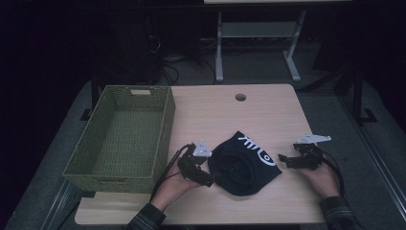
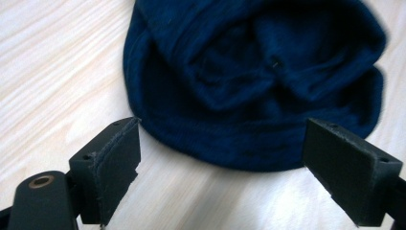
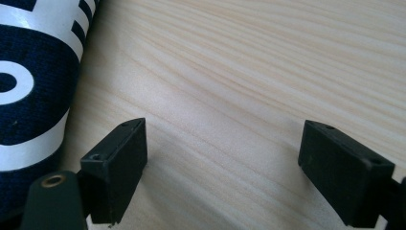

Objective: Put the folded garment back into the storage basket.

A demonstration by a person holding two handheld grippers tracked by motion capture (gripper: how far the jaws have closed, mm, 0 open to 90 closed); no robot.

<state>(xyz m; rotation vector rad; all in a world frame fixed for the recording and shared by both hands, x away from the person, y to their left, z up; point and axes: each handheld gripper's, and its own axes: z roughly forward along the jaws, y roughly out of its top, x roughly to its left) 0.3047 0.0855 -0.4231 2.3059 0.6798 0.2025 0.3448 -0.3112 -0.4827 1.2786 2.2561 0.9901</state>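
High view: a pale wood-grain counter [image 1: 268, 115] with a round cable hole [image 1: 240, 97] near its far edge stands on a grey floor in a dark room; the white legs of a further desk [image 1: 258, 33] and loose cables show behind it. A green woven basket [image 1: 165, 129] sits just left of the left hand-held gripper [image 1: 209, 176]. Between that one and the right hand-held gripper [image 1: 282, 158] lies a dark navy beanie [image 1: 242, 165], flat on the counter, its white print on the side toward the right hand-held gripper. Each tool is held in a hand with a plaid sleeve.

Left gripper view: the jaws stand wide apart with nothing between the pads. The beanie [image 2: 253, 72] lies just ahead of them, its rounded, stitched rim nearest and its folds bunched further on; the fabric looks soft and deep blue. Light wood grain shows under and around it.

Right gripper view: the jaws stand wide apart over bare counter [image 3: 249, 72], gripping nothing. The beanie [image 3: 33, 96] lies just beside the left jaw, showing thick white printed shapes on the knit.
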